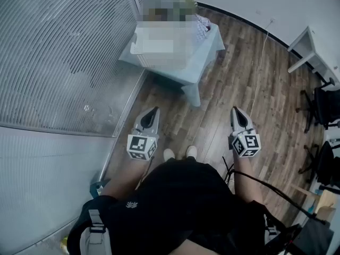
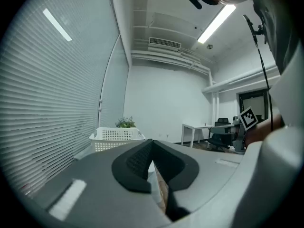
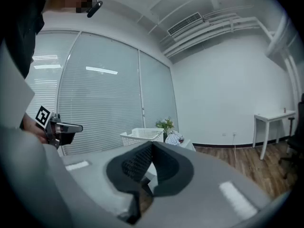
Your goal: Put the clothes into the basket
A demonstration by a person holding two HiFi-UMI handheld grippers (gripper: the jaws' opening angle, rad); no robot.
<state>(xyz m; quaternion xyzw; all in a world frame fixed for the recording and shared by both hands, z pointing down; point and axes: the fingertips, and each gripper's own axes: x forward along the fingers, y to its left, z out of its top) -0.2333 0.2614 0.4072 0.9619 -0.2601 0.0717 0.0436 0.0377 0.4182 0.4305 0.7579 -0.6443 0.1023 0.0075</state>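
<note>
A white lattice basket (image 2: 116,137) stands on a small table draped in pale blue cloth (image 1: 204,49) a few steps ahead; the basket (image 3: 141,136) also shows in the right gripper view. A patterned piece of clothing (image 3: 175,137) lies on the table beside it, at the table's right corner (image 1: 202,23). My left gripper (image 1: 155,110) and right gripper (image 1: 235,110) are held side by side at waist height, well short of the table. Both are shut with nothing between the jaws, as their own views confirm for the left gripper (image 2: 151,141) and right gripper (image 3: 152,144).
A glass wall with blinds (image 1: 58,52) runs along the left. A potted plant (image 3: 165,124) sits behind the basket. A white desk (image 1: 311,49) and black office chairs (image 1: 324,105) stand at the right. A cable (image 1: 260,73) trails over the wooden floor.
</note>
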